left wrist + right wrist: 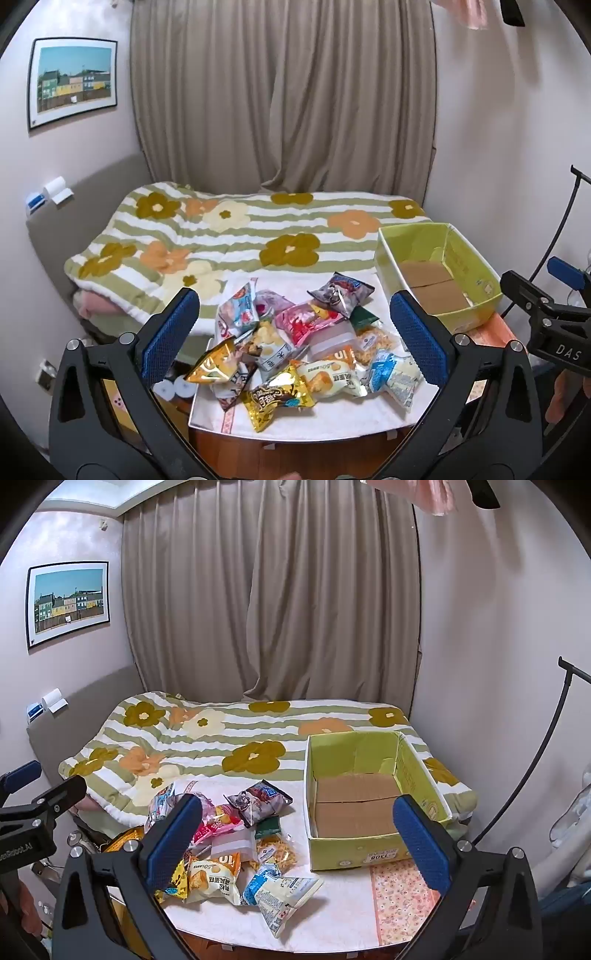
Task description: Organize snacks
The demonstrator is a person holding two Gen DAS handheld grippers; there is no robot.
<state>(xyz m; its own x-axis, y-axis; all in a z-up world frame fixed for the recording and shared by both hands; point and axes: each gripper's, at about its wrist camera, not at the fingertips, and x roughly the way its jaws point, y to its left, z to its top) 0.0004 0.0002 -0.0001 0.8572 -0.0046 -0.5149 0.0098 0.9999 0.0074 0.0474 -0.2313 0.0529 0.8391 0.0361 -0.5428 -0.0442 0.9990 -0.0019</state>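
Observation:
A heap of several snack packets (295, 350) lies on a white cloth (332, 424) on a small table; the same heap (229, 842) fills the lower left of the right wrist view. An empty yellow-green cardboard box (439, 273) stands to the right of the heap, also seen as the box (369, 805) with its brown bottom bare. My left gripper (295, 334) hovers open above the near side of the heap, nothing between its blue pads. My right gripper (297, 843) hangs open between heap and box, holding nothing.
Behind the table lies a bed with a flowered, striped blanket (240, 236), then a beige curtain (280, 92). The right gripper's body (546, 317) juts in at the right edge. A black stand (546, 746) rises at the right by the wall.

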